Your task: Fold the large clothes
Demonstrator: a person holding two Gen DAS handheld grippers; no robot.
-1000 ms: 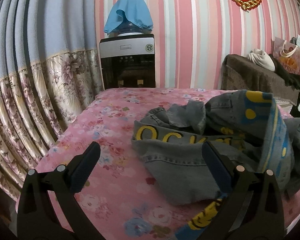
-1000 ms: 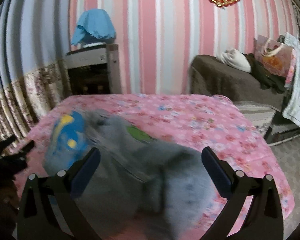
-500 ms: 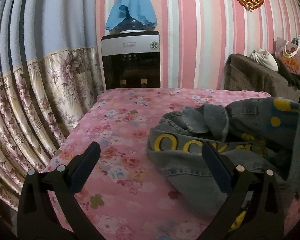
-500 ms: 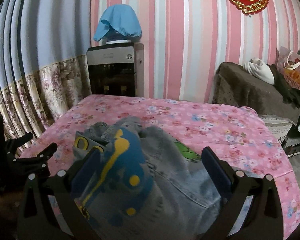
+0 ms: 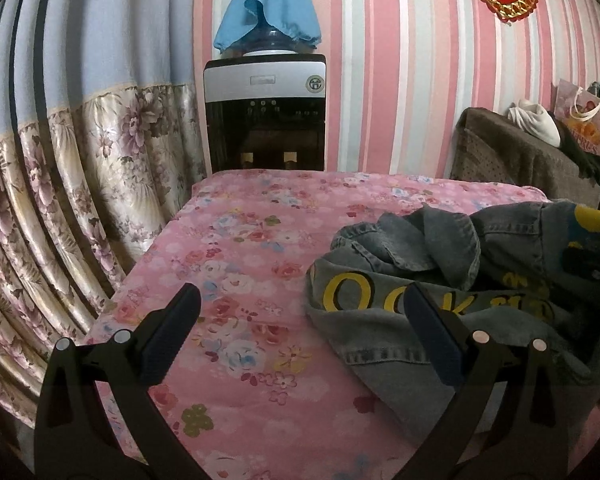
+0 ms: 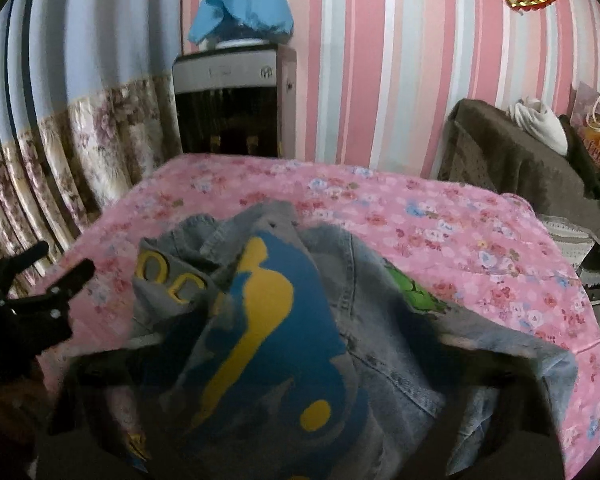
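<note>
A grey denim jacket point(image 5: 440, 280) with yellow letters and a blue and yellow print lies crumpled on the pink floral bed point(image 5: 252, 248). My left gripper point(image 5: 300, 328) is open and empty just left of the jacket's hem. In the right wrist view the jacket point(image 6: 300, 320) fills the foreground and drapes over my right gripper; its fingers are hidden under the cloth, so its state does not show. My left gripper also shows in the right wrist view point(image 6: 60, 268) at the left edge.
A water dispenser point(image 5: 265, 112) with a blue cloth cover stands behind the bed against the striped wall. Floral curtains point(image 5: 60, 184) hang at the left. A brown covered sofa point(image 5: 520, 152) with bags stands at the right.
My left gripper has drawn back and left from the jacket. My right gripper has moved in close, and the blue and yellow printed part of the jacket now covers its fingers.
</note>
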